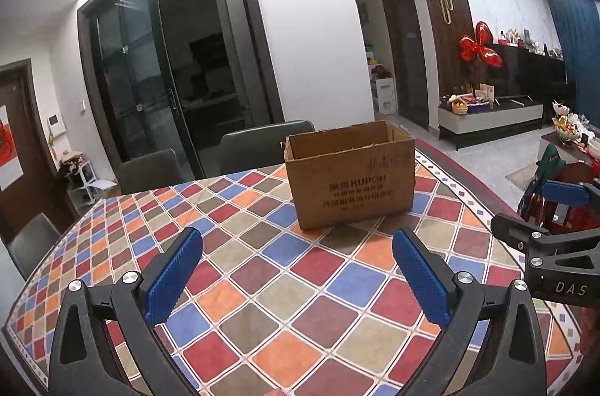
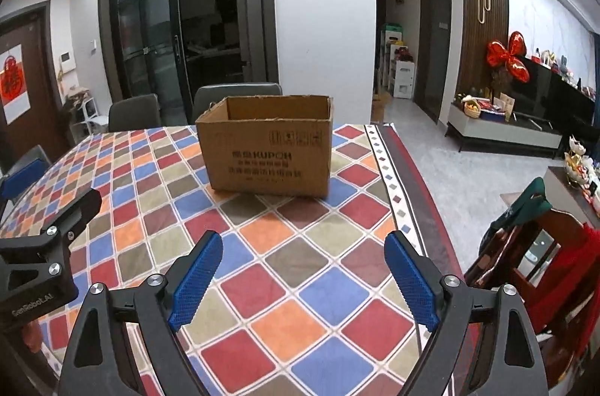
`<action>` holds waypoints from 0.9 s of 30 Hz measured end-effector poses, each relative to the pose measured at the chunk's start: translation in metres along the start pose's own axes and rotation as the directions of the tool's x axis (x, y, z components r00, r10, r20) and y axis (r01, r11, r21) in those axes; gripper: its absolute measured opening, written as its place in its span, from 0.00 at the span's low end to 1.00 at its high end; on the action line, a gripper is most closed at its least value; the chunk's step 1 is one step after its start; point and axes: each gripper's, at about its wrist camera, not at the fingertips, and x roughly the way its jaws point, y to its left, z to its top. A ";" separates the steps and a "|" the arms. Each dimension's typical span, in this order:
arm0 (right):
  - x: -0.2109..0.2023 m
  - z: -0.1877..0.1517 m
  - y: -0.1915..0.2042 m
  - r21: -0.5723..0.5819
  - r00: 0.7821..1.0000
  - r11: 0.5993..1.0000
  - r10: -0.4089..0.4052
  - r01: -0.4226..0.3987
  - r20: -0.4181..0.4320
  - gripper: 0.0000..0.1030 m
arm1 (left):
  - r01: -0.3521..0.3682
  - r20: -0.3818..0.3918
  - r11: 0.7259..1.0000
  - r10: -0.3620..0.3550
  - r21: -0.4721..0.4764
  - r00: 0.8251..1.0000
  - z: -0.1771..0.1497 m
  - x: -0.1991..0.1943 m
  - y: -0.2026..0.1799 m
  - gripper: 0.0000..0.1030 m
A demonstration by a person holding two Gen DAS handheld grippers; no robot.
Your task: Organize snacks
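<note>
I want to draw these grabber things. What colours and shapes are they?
Each gripper, the left gripper and the right gripper, has black angular plastic arms with round silver screws. The fingertips wear bright blue bumpy pads. The right one has pale "DAS" lettering on its side, the left one "GenRobot.AI". No cables or sleeves show.

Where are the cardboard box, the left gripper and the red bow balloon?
cardboard box [image 1: 352,186], left wrist view, printed front face.
left gripper [image 1: 298,238], left wrist view, midway between its fingertips.
red bow balloon [image 2: 506,60], right wrist view, its knot.
</note>
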 end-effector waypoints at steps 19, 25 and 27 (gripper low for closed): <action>-0.012 -0.028 0.004 -0.029 1.000 0.999 0.023 -0.024 -0.015 0.86 | 0.024 -0.004 1.000 -0.024 -0.019 1.000 -0.020 -0.008 -0.001 1.00; -0.011 -0.029 0.004 -0.029 1.000 0.999 0.028 -0.028 -0.014 0.86 | 0.039 -0.016 0.999 -0.040 -0.020 0.999 -0.020 -0.006 -0.003 1.00; -0.011 -0.029 0.004 -0.026 0.999 0.999 0.028 -0.028 -0.018 0.86 | 0.041 -0.023 0.999 -0.042 -0.023 0.999 -0.020 -0.005 -0.003 1.00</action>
